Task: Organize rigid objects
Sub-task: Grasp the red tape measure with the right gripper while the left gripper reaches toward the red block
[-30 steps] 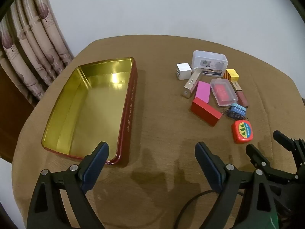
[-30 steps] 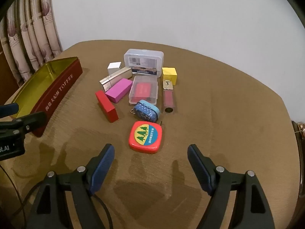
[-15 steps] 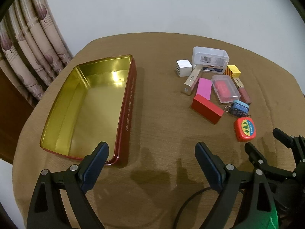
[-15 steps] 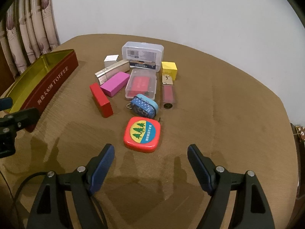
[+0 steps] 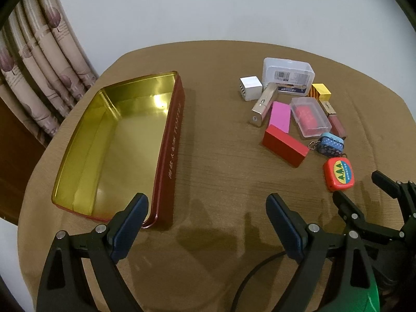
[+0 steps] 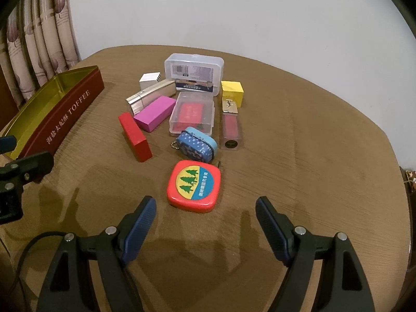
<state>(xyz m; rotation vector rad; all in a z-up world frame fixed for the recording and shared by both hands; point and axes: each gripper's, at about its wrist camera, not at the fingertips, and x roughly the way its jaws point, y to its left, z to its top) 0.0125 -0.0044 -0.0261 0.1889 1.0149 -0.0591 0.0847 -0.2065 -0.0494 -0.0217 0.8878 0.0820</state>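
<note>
Left tool [image 5: 206,225] jaws spread wide, holding nothing, hovering low. Right tool [image 6: 205,222] likewise wide apart and unloaded, just beside the left, both pointing forward.

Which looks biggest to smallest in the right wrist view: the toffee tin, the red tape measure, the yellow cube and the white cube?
1. Toffee tin, clearly largest.
2. Red tape measure, though it lies nearest the camera, which inflates it.
3. Yellow cube and white cube: they look similar; the white one is partly hidden and farther, so no ranking.
</note>
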